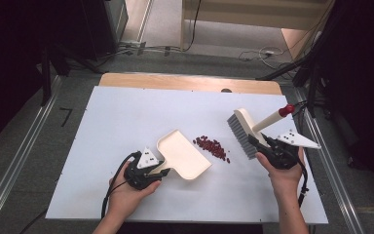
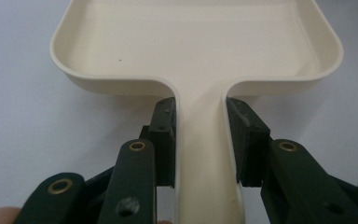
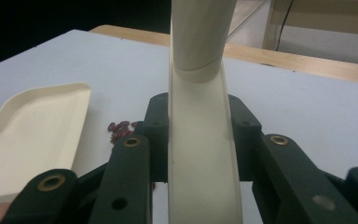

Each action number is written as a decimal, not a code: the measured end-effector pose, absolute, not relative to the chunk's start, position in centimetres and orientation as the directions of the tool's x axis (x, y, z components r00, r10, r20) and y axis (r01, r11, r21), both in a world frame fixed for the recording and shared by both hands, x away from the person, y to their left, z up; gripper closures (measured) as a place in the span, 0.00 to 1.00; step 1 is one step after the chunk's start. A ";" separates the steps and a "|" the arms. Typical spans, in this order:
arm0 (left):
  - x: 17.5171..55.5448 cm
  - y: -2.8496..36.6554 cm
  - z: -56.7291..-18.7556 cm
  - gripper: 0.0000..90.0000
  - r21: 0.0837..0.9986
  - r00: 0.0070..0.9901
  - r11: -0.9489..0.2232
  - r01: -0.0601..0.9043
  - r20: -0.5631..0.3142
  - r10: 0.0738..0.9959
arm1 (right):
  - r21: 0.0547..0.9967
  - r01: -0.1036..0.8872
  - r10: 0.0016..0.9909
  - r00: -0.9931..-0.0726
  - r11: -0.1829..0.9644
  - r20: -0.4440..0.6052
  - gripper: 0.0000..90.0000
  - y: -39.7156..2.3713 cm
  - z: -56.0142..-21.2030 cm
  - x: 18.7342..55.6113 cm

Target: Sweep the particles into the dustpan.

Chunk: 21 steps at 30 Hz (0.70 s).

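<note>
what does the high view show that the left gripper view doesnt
High view alone: the brush with grey bristles and a red-tipped handle, clamped in the right gripper; the pile of red beans lying between brush and dustpan; both hands, and the floor with cables beyond the table.

Left gripper view alone: a close look at the pads pressing both sides of the dustpan's handle, and the empty inside of the pan.

Both: the cream dustpan, the left gripper shut on its handle, and the white table.

dustpan: 1 | brush: 1 | red beans: one pile | grippers: 2
</note>
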<state>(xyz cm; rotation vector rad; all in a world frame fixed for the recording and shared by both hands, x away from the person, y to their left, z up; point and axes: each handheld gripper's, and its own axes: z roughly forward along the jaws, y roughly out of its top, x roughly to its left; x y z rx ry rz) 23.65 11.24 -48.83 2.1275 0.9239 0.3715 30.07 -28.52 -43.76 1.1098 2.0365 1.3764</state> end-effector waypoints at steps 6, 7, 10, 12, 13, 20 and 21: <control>23.9 10.8 -48.9 0.73 0.729 0.706 -0.467 0.500 -0.030 0.708 | 0.893 0.375 0.795 -0.606 0.249 0.033 0.72 -26.1 -43.9 30.0; 24.0 10.7 -49.0 0.73 0.726 0.707 -0.470 0.502 -0.031 0.707 | 0.889 0.374 0.792 -0.610 0.265 0.021 0.72 -25.7 -44.0 30.1; 24.3 10.5 -49.0 0.73 0.718 0.714 -0.480 0.504 -0.033 0.699 | 0.875 0.376 0.788 -0.615 0.305 -0.010 0.72 -24.7 -44.0 30.2; 24.5 10.4 -49.0 0.73 0.709 0.721 -0.490 0.508 -0.040 0.691 | 0.865 0.380 0.784 -0.620 0.327 -0.024 0.72 -23.9 -43.8 30.4; 24.5 10.3 -49.1 0.73 0.707 0.722 -0.489 0.511 -0.043 0.691 | 0.862 0.379 0.781 -0.623 0.336 -0.031 0.72 -23.6 -43.7 30.5; 25.1 10.3 -49.1 0.73 0.692 0.737 -0.507 0.514 -0.055 0.673 | 0.816 0.420 0.779 -0.625 0.396 -0.056 0.73 -20.5 -43.7 31.7; 25.1 10.3 -49.0 0.73 0.692 0.739 -0.507 0.514 -0.058 0.671 | 0.812 0.425 0.780 -0.623 0.401 -0.059 0.73 -20.2 -43.8 31.9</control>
